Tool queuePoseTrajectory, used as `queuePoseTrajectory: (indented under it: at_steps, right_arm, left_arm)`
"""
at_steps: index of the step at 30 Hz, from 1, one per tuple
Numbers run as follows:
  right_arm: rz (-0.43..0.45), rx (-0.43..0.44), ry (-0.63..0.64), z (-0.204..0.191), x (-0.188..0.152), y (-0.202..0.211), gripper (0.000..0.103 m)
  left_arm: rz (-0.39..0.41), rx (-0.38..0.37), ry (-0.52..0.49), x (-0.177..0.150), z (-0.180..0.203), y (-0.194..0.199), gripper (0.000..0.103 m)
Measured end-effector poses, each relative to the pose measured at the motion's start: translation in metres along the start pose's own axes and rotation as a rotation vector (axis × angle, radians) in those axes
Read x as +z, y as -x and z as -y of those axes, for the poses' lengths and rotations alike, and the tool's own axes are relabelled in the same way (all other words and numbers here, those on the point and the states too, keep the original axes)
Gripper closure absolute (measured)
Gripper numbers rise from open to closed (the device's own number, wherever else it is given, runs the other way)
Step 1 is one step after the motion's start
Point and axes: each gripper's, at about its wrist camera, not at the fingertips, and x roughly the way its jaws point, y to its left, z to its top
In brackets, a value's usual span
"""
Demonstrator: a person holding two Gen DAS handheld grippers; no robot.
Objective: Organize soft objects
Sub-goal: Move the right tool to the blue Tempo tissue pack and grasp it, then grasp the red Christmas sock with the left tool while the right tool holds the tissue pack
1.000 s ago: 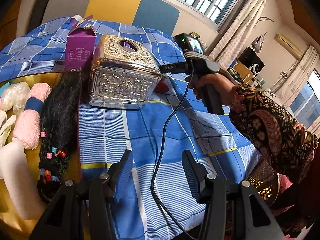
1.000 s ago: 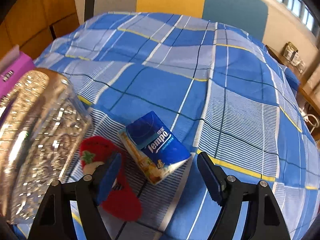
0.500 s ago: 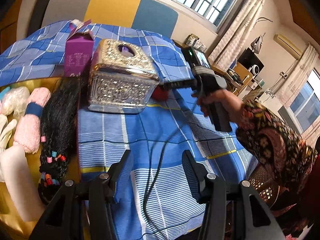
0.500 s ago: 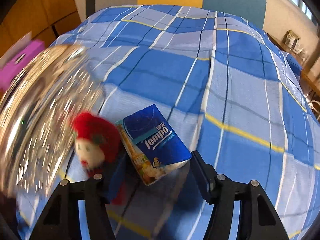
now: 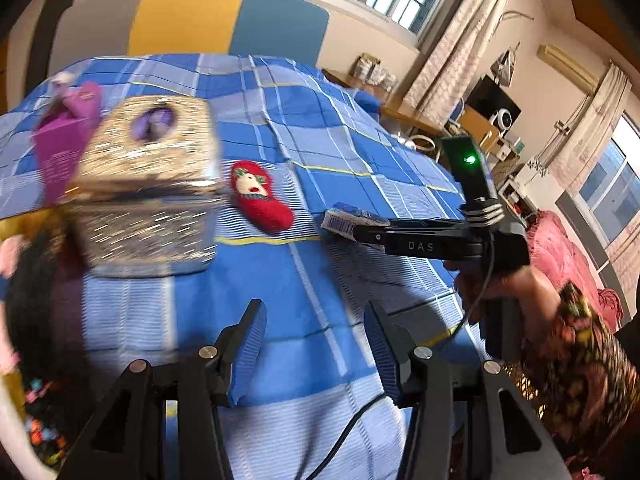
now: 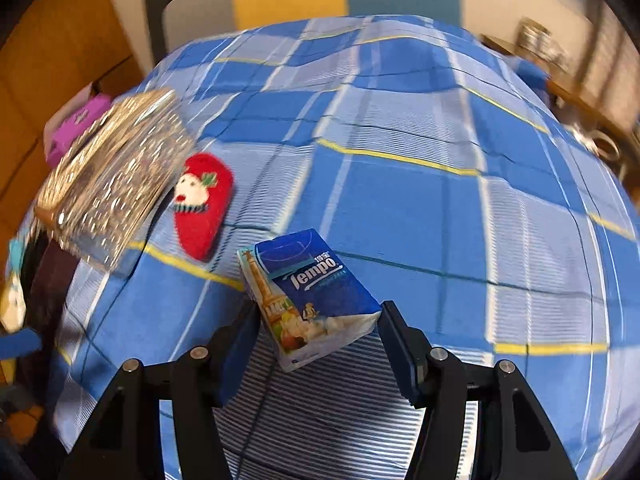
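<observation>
A blue Tempo tissue pack (image 6: pixel 312 296) sits between the fingers of my right gripper (image 6: pixel 316 344), lifted above the blue checked cloth (image 6: pixel 400 184). The jaws are closed against its sides. The left wrist view shows the right gripper (image 5: pixel 360 232) holding the pack (image 5: pixel 348 220) in the air. A red Christmas stocking (image 6: pixel 204 204) lies on the cloth beside the silver tissue box (image 6: pixel 112 184); it also shows in the left wrist view (image 5: pixel 260 196). My left gripper (image 5: pixel 316 348) is open and empty above the cloth.
A purple carton (image 5: pixel 64 140) stands behind the silver box (image 5: pixel 148 184). At the left edge lie a black braid with coloured beads (image 5: pixel 36 320) and pink soft things (image 5: pixel 8 248), blurred. A blue and yellow headboard (image 5: pixel 192 16) is at the back.
My right gripper has closed on the tissue pack and lifted it back and right, away from the stocking. The left wrist view has swung right; the stocking now lies uncovered.
</observation>
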Motion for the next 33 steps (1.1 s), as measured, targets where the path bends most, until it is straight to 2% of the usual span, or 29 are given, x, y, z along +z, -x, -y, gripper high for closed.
queuePoseTrajectory:
  at_steps: [5, 9, 13, 17, 20, 22, 24, 25, 26, 28, 31, 33]
  right_arm:
    - [0.08, -0.015, -0.134, 0.031, 0.01, 0.017, 0.043]
    - [0.11, -0.069, -0.209, 0.049, 0.014, 0.027, 0.044]
    - [0.104, -0.063, -0.239, 0.054, 0.016, 0.026, 0.044]
    - [0.082, -0.063, -0.239, 0.056, 0.015, 0.024, 0.044]
    - [0.031, -0.035, -0.253, 0.061, 0.01, 0.023, 0.043]
    - [-0.019, -0.023, -0.266, 0.066, 0.004, 0.02, 0.041]
    - [-0.073, -0.063, -0.263, 0.068, 0.002, 0.014, 0.04]
    - [-0.068, -0.073, -0.262, 0.068, 0.002, 0.015, 0.031]
    - [-0.053, -0.078, -0.257, 0.067, 0.003, 0.016, 0.018]
    - [-0.026, -0.092, -0.245, 0.063, 0.004, 0.019, 0.01]
    - [-0.033, -0.091, -0.213, 0.057, 0.005, 0.014, 0.011]
    - [-0.073, -0.117, -0.168, 0.049, 0.005, 0.003, 0.013]
  left_arm:
    - [-0.023, 0.021, 0.001, 0.028, 0.024, -0.044, 0.052]
    - [-0.013, 0.102, -0.024, 0.048, 0.03, -0.075, 0.052]
    - [-0.043, 0.217, -0.023, 0.068, 0.021, -0.111, 0.052]
    - [-0.068, 0.286, -0.022, 0.078, 0.013, -0.133, 0.052]
    - [-0.079, 0.317, -0.038, 0.082, 0.009, -0.146, 0.052]
    - [-0.074, 0.35, -0.054, 0.082, 0.008, -0.152, 0.052]
    - [-0.066, 0.353, -0.065, 0.083, 0.005, -0.156, 0.052]
    - [-0.06, 0.358, -0.073, 0.085, 0.006, -0.158, 0.052]
    - [-0.053, 0.365, -0.083, 0.086, 0.006, -0.159, 0.052]
    - [-0.043, 0.353, -0.094, 0.086, 0.006, -0.16, 0.052]
    - [-0.037, 0.357, -0.11, 0.087, 0.006, -0.162, 0.052]
    - [-0.033, 0.347, -0.109, 0.088, 0.005, -0.163, 0.052]
